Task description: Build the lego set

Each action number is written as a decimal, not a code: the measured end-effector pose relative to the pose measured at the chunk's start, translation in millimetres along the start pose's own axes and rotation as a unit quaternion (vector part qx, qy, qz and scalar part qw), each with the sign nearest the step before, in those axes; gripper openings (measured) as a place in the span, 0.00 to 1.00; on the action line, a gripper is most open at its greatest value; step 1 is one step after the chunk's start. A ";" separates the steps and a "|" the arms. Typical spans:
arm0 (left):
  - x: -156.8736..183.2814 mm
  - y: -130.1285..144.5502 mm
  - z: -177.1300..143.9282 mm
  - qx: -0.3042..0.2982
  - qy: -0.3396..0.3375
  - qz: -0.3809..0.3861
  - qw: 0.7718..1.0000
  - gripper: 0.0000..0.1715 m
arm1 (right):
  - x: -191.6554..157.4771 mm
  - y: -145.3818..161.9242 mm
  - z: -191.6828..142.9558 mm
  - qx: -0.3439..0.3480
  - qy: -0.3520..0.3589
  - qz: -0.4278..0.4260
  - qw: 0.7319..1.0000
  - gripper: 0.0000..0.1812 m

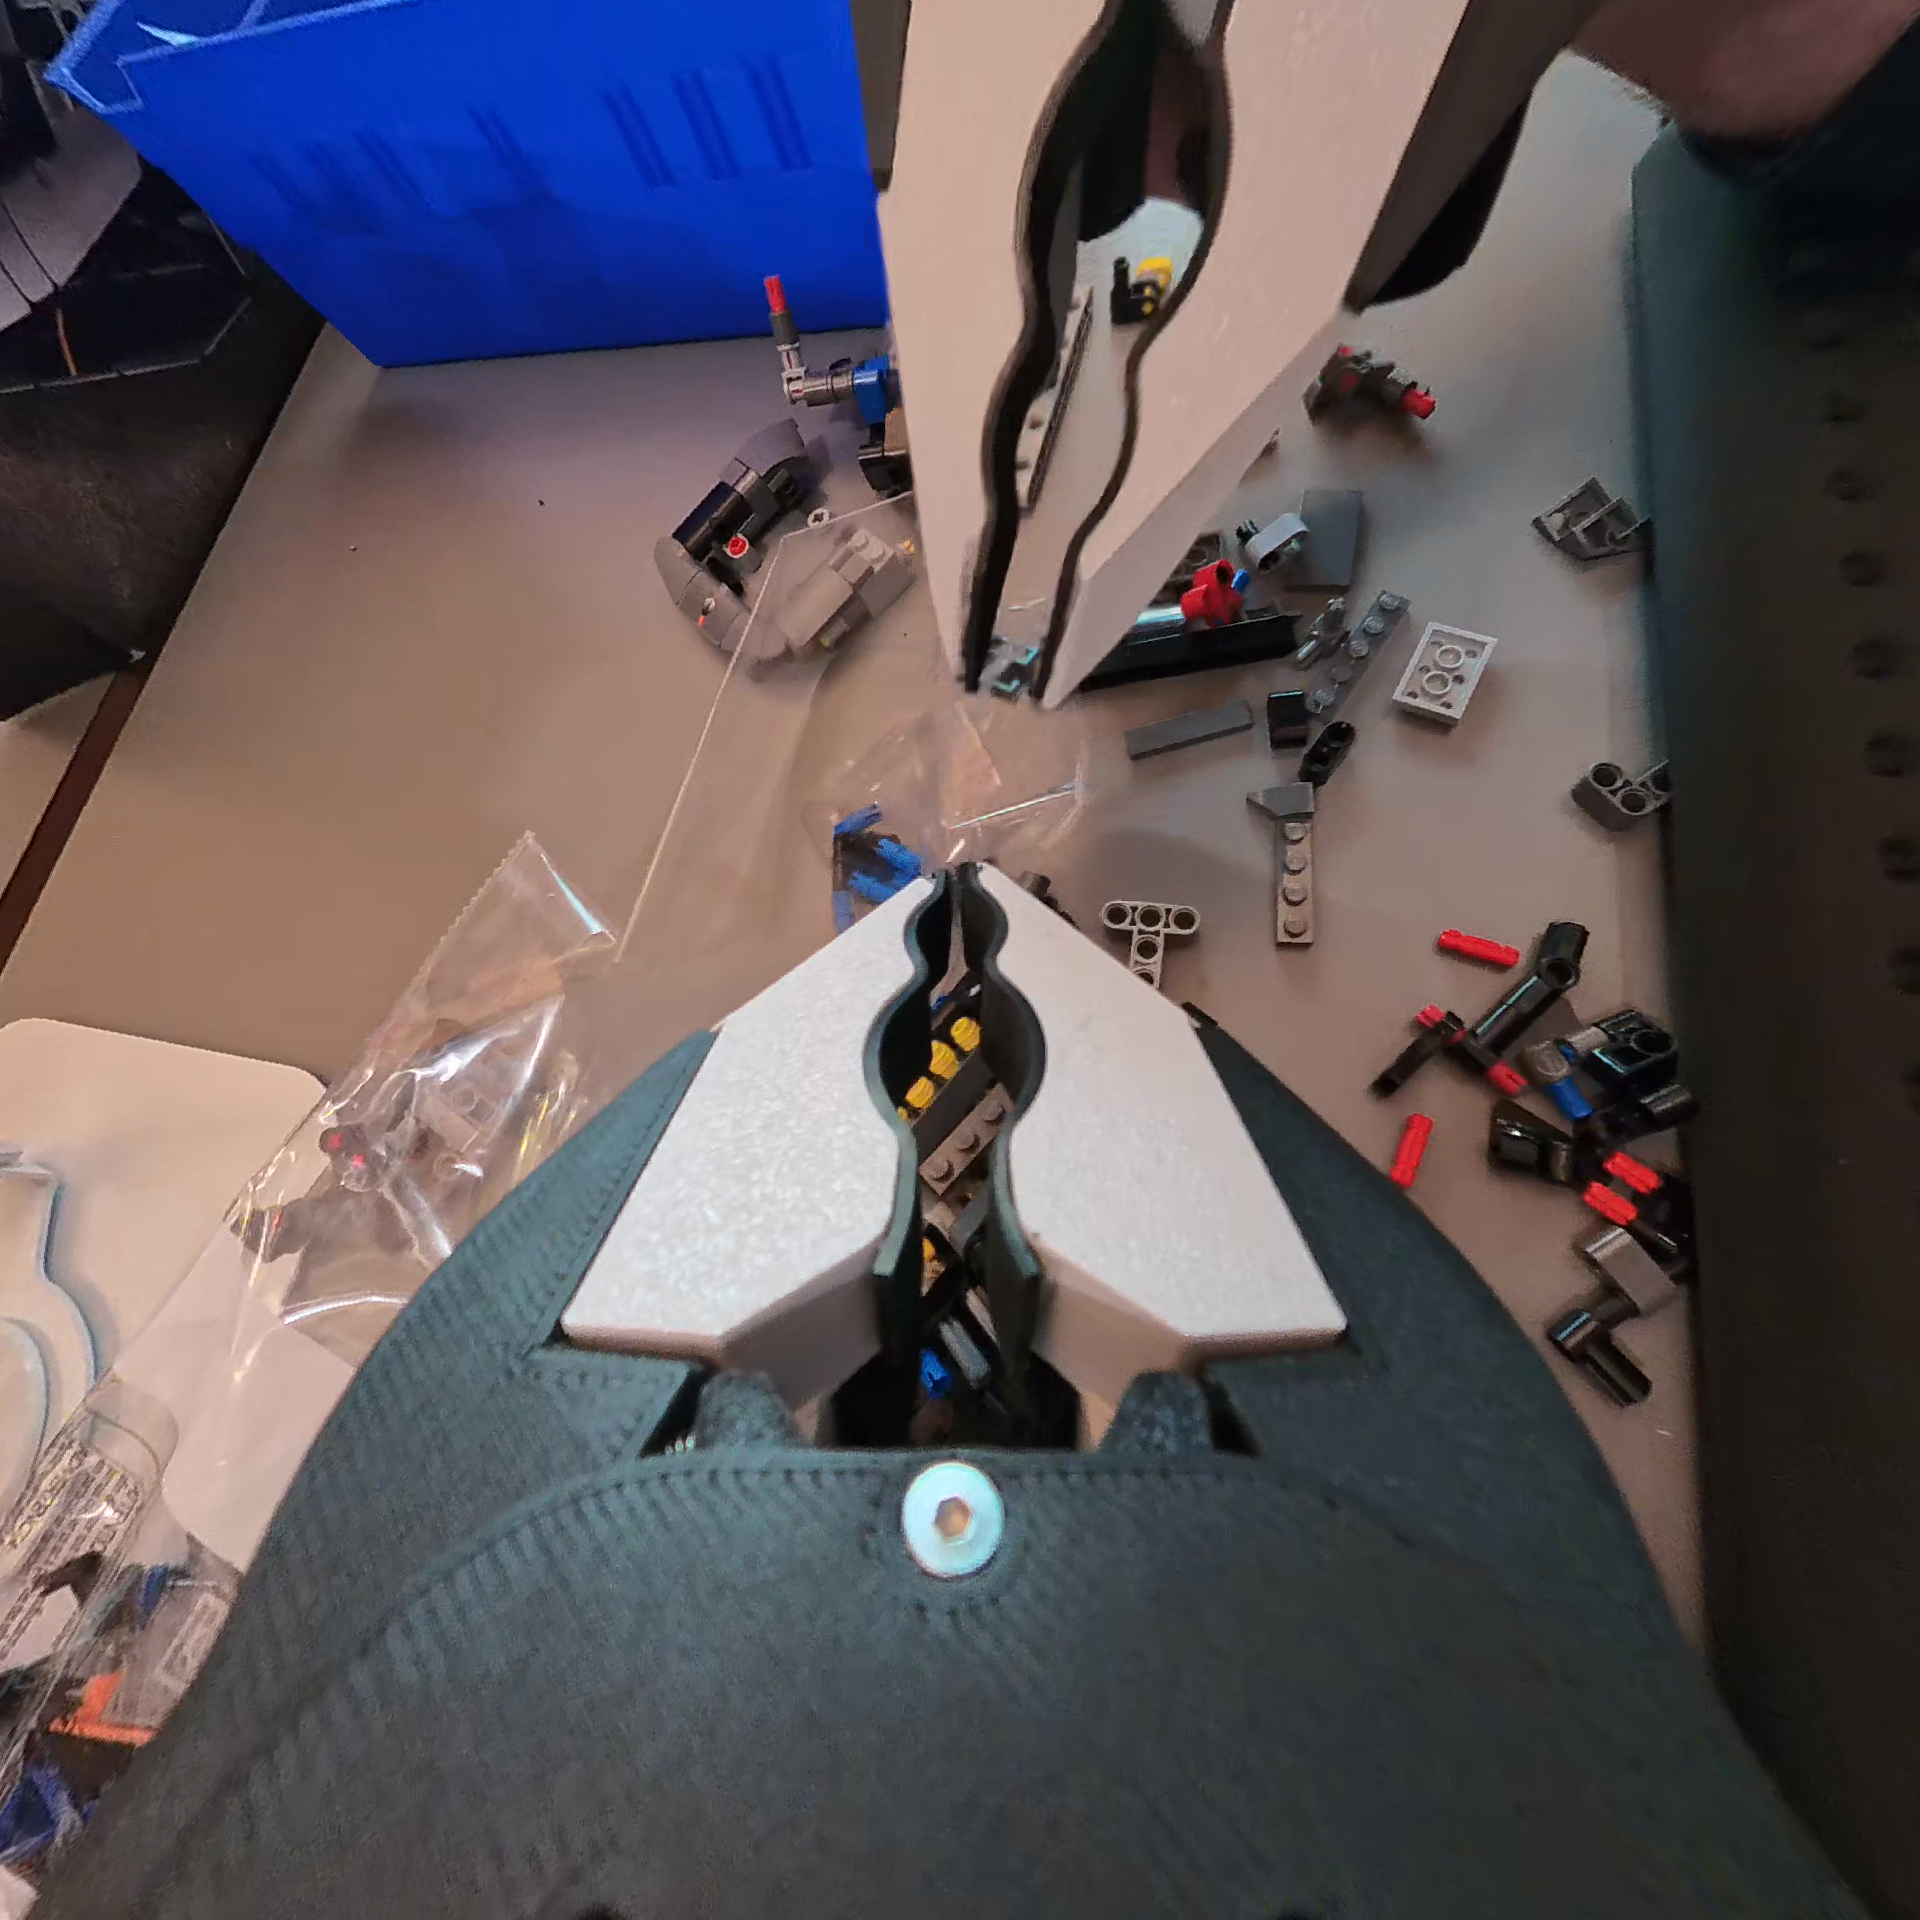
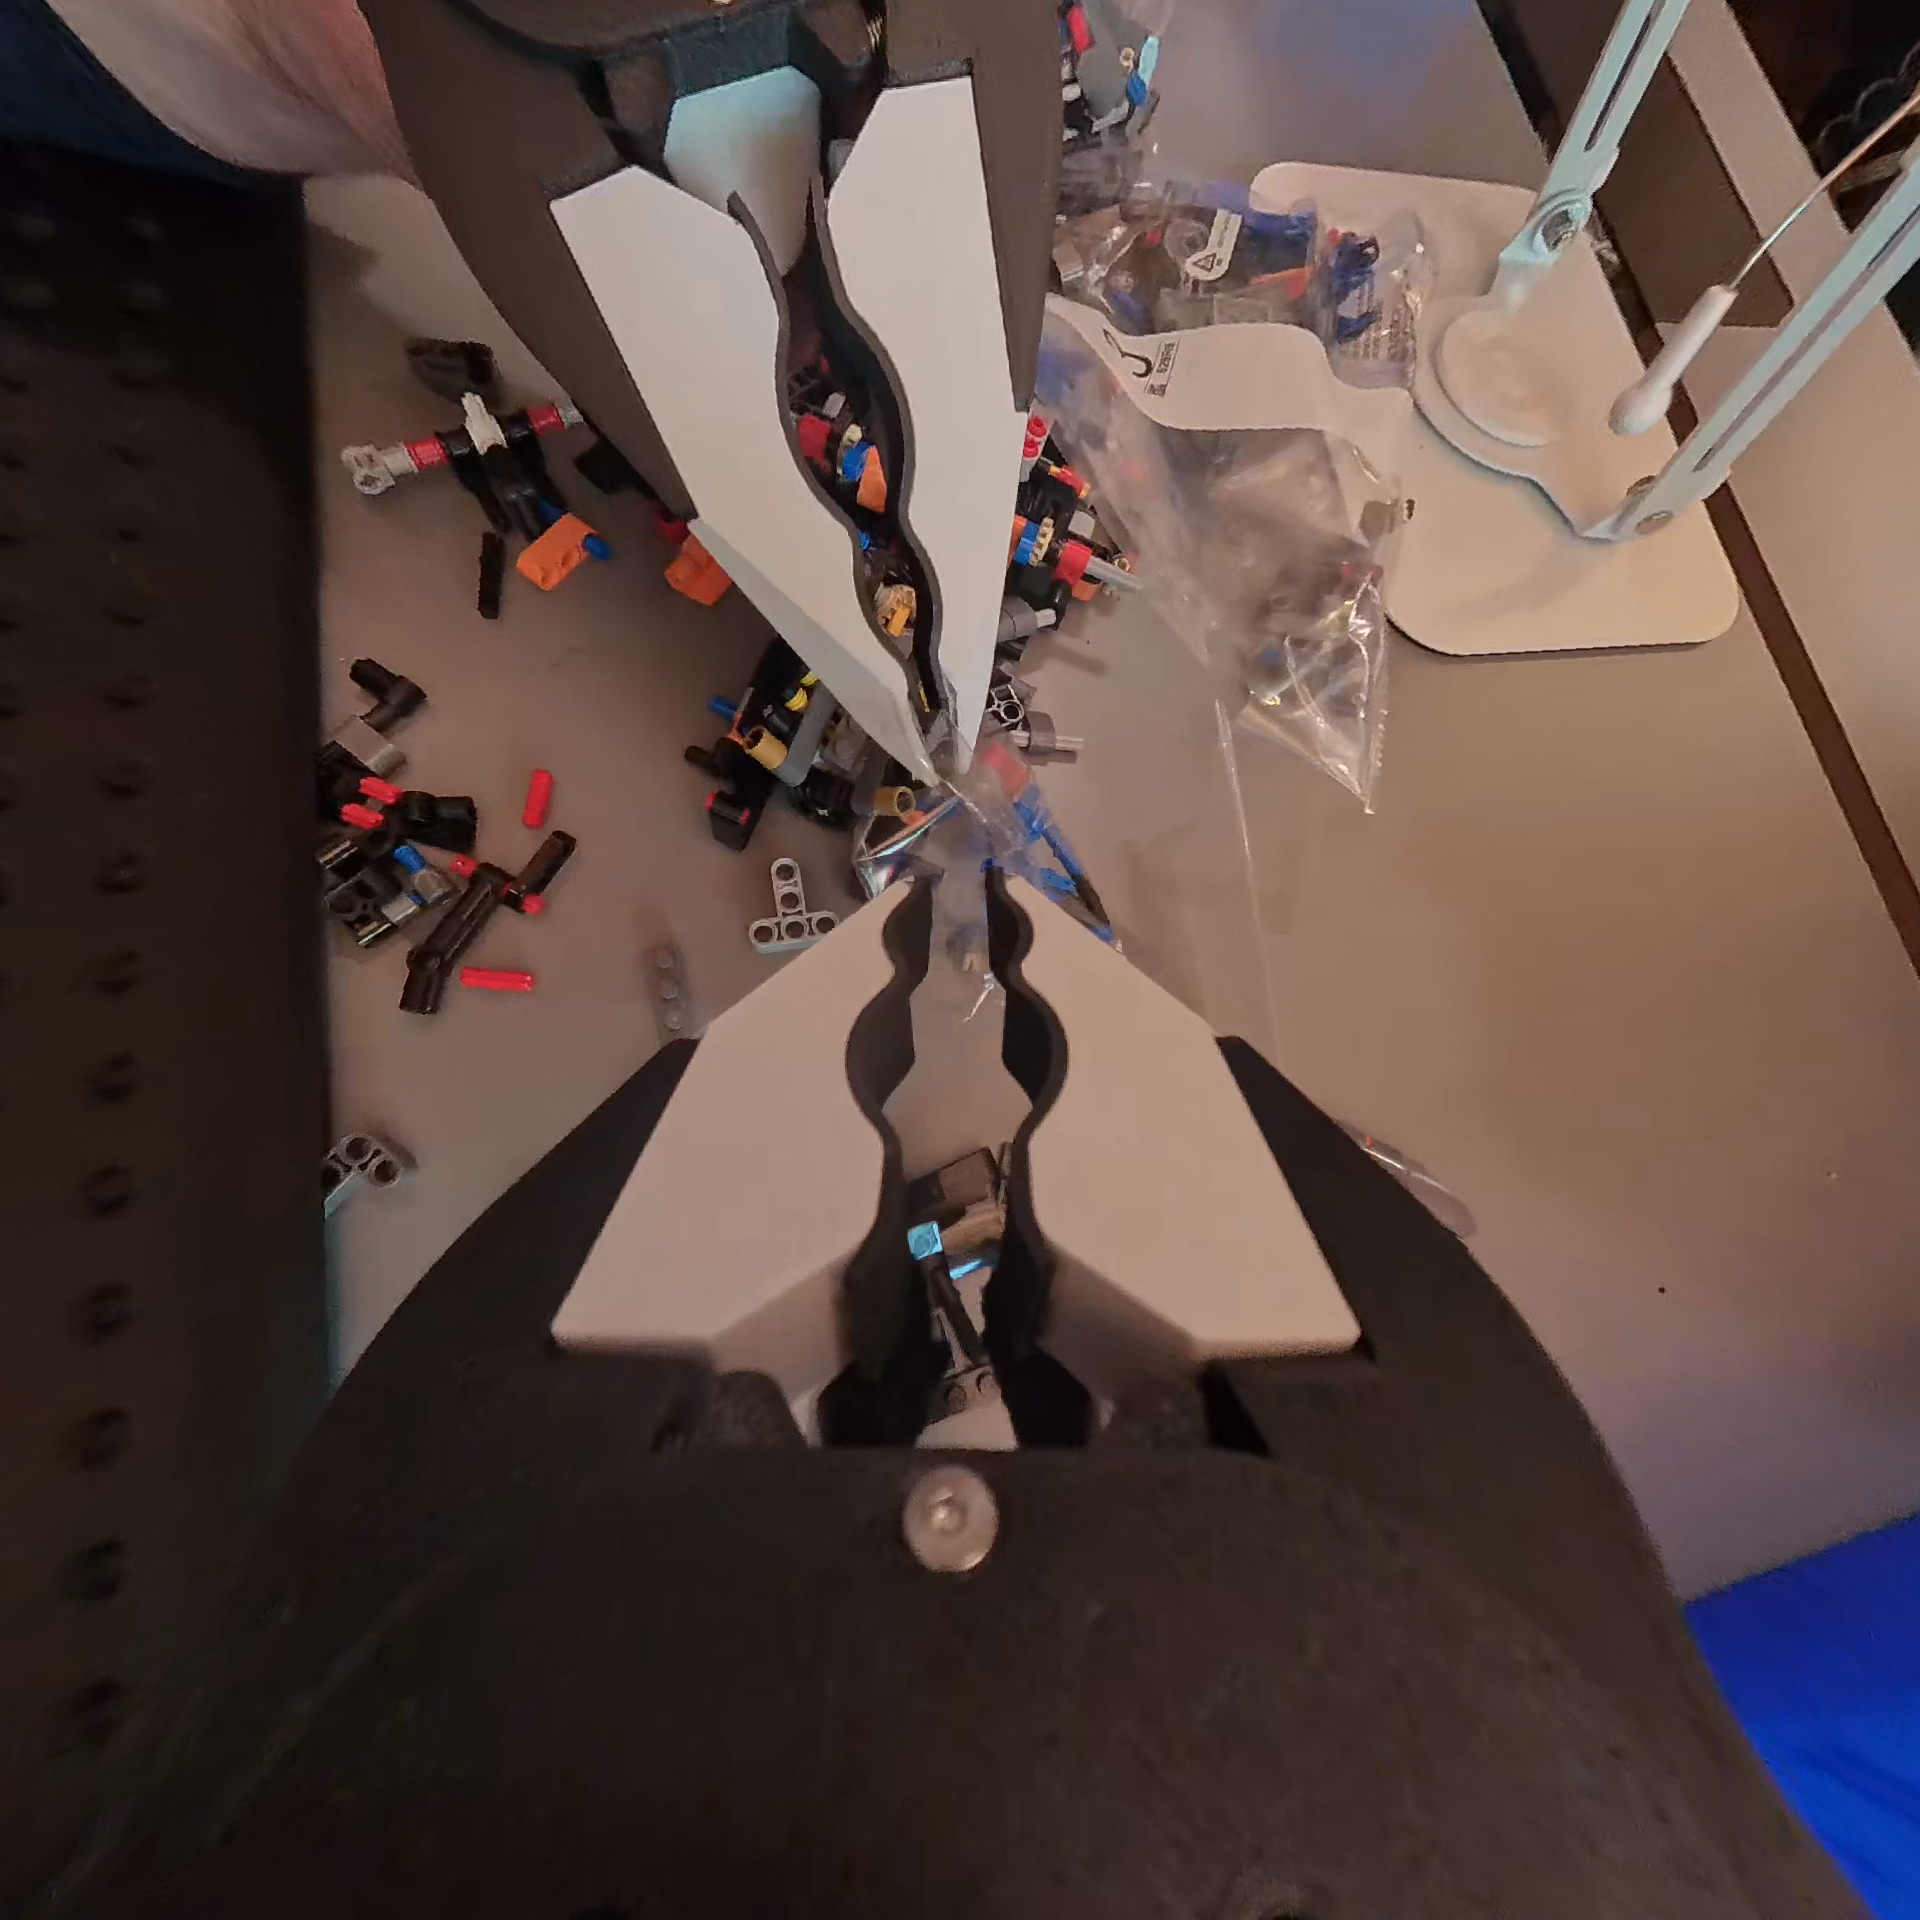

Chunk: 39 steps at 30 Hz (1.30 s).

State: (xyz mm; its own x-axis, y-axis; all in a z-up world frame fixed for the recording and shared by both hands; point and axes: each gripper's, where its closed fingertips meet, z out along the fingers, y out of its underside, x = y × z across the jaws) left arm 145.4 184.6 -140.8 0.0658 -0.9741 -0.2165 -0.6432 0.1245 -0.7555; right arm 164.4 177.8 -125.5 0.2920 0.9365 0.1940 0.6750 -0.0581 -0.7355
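The left gripper (image 1: 961, 873) is seen with its tips pressed together; in the right wrist view those same tips (image 2: 945, 774) are pinched on the crumpled corner of a small clear bag (image 2: 977, 831) of blue pins. In the left wrist view the tips hide that pinch point, and only the bag's film (image 1: 935, 769) and a few blue pins (image 1: 868, 862) are seen past them.

The right gripper (image 2: 954, 883) is held just short of the same bag, its fingers slightly parted with film lying in the gap; whether the film is gripped cannot be told. From the left wrist view its tips (image 1: 1013, 675) are blurred and nearly touch the table (image 1: 364, 675).

Loose lego pieces (image 1: 1507, 1039) are scattered on the table to the right of the left gripper, partly cut off by a dark studded mat (image 1: 1787, 831). A small grey and black sub-build (image 1: 738, 540) lies near a blue bin (image 1: 499, 177), half covered by clear film. More bags (image 2: 1278, 395) are piled beside a white lamp base (image 2: 1558, 540); their contents are too jumbled to make out. Pieces glimpsed through both grippers' finger gaps cannot be identified.
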 end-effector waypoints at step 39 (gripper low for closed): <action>2.2 0.4 0.3 -0.002 0.005 0.001 1.000 0.00 | -99.3 34.7 24.2 -0.106 -0.238 -0.067 0.963 0.01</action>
State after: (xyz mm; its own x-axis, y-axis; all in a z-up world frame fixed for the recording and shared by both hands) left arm 145.6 182.5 -141.8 0.0564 -0.9756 -0.2123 -0.6462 0.1264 -0.7526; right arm 142.5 91.1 -186.0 -0.1166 0.9901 -0.0780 0.8225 0.0522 -0.5663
